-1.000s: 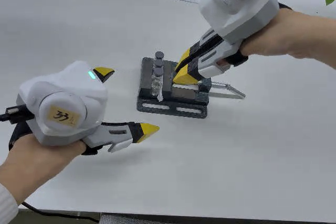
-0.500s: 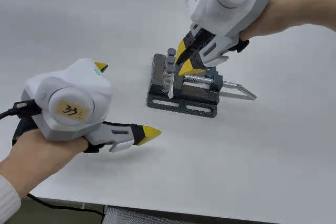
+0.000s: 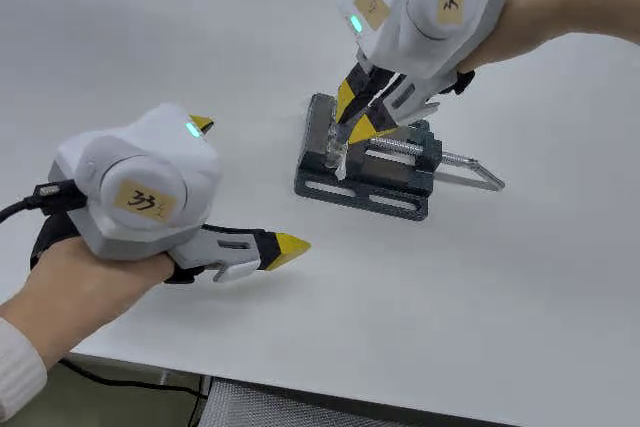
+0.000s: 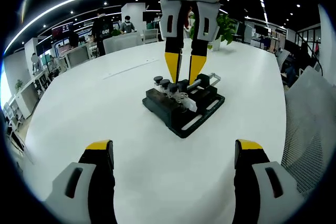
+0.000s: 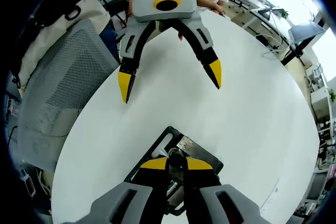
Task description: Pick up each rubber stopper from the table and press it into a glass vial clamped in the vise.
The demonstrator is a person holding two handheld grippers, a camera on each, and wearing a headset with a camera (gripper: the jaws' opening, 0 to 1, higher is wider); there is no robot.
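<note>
Dark rubber, round: a stopper (image 5: 175,156) shows end-on in the narrow gap between the yellow tips of the right gripper (image 4: 184,68). Those jaws are drawn nearly together. I cannot tell whether they pinch the stopper or merely frame one seated on a vial below.

Straight under the tips stand the vials (image 4: 166,83), upright in a short row along the slot of the vise (image 4: 185,115). Three of them show dark tops. The tips hang just above the glass, toward the end of the row nearer the left gripper.

By my reading, the coming push runs straight down the vial's long axis, and the right gripper is the one placed for it.

The left gripper (image 5: 170,80) hovers well apart over bare table (image 3: 480,287). Its jaws are spread wide with nothing between them, and it points at the vise.
</note>
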